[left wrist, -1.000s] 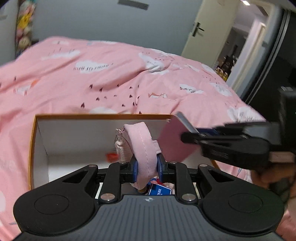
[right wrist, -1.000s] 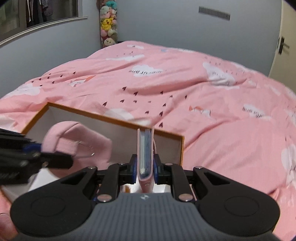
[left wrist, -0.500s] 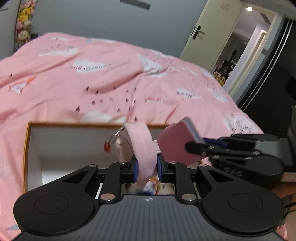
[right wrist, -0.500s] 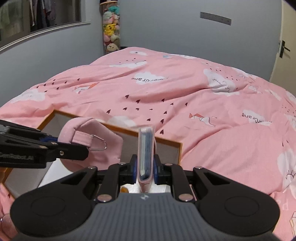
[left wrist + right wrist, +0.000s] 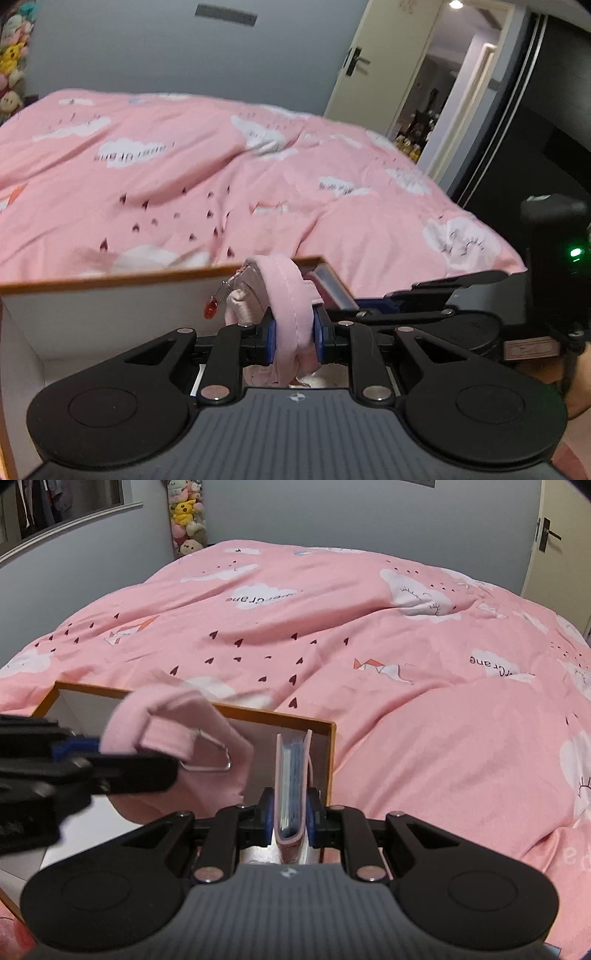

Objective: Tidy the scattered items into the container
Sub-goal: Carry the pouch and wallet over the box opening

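Observation:
A white box with an orange rim [image 5: 110, 278] [image 5: 207, 710] lies on the pink bed. My left gripper [image 5: 293, 334] is shut on a pink fabric pouch [image 5: 284, 306] with a small red charm on a chain, held over the box. From the right wrist view the same pouch [image 5: 177, 716] hangs at the left with a metal clip. My right gripper [image 5: 291, 814] is shut on a thin pink card holder [image 5: 291, 775] with blue sleeves, upright over the box's right end. In the left wrist view the right gripper [image 5: 436, 299] sits just right of the pouch. The box floor is mostly hidden.
A pink duvet with cloud and heart prints [image 5: 332, 635] covers the bed around the box. Plush toys [image 5: 184, 520] hang in the far corner. An open door [image 5: 369, 62] and dark wardrobe [image 5: 546, 129] stand to the right. A hand [image 5: 576, 384] shows at the right edge.
Both grippers keep their holds. The left view has swung so the box rim sits lower and nearer. The pouch and the card holder have drawn closer together over the box.

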A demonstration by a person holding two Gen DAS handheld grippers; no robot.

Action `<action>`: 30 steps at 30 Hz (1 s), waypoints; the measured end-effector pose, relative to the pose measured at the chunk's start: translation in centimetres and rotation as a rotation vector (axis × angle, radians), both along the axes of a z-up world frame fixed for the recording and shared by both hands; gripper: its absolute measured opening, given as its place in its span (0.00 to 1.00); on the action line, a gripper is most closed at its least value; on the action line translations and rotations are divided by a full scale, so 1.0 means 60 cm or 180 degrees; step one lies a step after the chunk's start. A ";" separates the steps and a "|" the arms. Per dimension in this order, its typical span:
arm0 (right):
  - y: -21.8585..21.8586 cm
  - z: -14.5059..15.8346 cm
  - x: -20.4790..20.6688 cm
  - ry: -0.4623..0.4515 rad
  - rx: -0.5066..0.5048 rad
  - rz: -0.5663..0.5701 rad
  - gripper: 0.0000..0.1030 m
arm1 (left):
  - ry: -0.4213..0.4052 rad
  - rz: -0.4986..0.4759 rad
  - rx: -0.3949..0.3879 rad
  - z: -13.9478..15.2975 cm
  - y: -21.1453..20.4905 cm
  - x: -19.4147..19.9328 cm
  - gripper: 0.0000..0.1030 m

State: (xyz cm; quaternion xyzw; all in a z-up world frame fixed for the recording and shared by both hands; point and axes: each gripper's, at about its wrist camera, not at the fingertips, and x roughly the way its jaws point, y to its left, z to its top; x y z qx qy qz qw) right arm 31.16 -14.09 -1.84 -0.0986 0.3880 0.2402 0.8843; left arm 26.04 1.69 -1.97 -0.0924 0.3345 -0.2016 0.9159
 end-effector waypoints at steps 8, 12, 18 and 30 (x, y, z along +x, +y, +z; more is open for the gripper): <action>-0.008 -0.001 -0.003 0.0037 0.0041 0.0003 0.18 | -0.0250 -0.0228 0.0266 -0.023 -0.030 -0.004 0.21; -0.013 -0.002 -0.006 0.0041 0.0038 -0.0008 0.18 | -0.0211 -0.0234 0.0319 -0.041 -0.042 0.004 0.21; -0.016 -0.004 -0.007 0.0046 0.0016 -0.0006 0.18 | 0.0115 -0.0117 0.0211 -0.073 -0.039 0.028 0.21; -0.033 -0.005 0.011 0.0391 0.0331 -0.0122 0.23 | 0.0372 -0.0023 -0.0004 -0.075 -0.027 0.046 0.23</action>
